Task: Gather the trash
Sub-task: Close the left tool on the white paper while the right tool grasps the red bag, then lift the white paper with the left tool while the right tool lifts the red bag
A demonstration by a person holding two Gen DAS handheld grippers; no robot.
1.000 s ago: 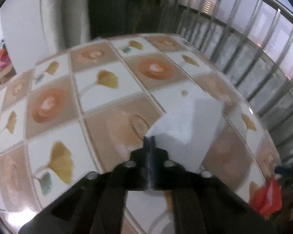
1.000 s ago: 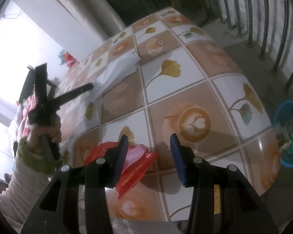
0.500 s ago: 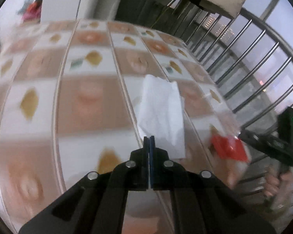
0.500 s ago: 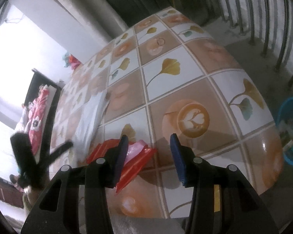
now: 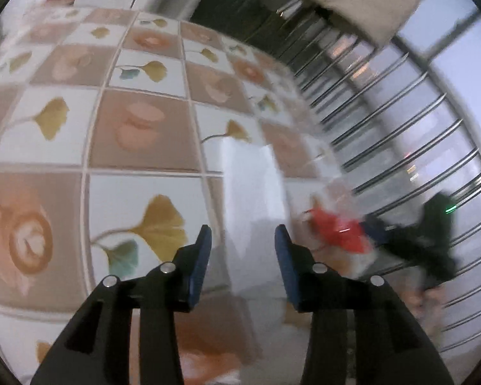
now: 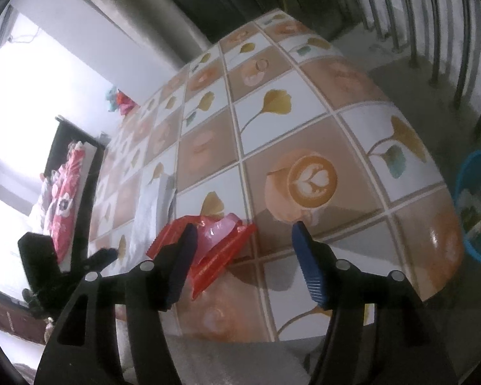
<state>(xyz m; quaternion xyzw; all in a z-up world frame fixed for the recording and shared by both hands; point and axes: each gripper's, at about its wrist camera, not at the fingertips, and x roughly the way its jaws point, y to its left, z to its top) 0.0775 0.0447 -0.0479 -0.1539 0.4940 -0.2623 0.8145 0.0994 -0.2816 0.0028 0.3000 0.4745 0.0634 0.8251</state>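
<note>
A white paper tissue [image 5: 253, 192] lies flat on the tiled table, between and ahead of my open left gripper [image 5: 243, 243]. It also shows in the right wrist view [image 6: 149, 205], left of a red plastic wrapper [image 6: 215, 247]. My right gripper [image 6: 243, 240] is open just above the table, its left finger over the wrapper. The wrapper also shows blurred in the left wrist view [image 5: 336, 231], with the right gripper [image 5: 410, 240] beside it. The left gripper shows at the lower left of the right wrist view [image 6: 102, 256].
The table [image 6: 304, 102] has a tile pattern of leaves and coffee cups. A blue basket [image 6: 477, 205] with trash stands on the floor at the right, below the table edge. Metal railings [image 5: 400, 122] run along the far side. A bed [image 6: 64, 192] is at the left.
My left gripper has opened and let go of the white tissue, which now lies on the table next to the red wrapper. The right gripper has stayed over the wrapper.
</note>
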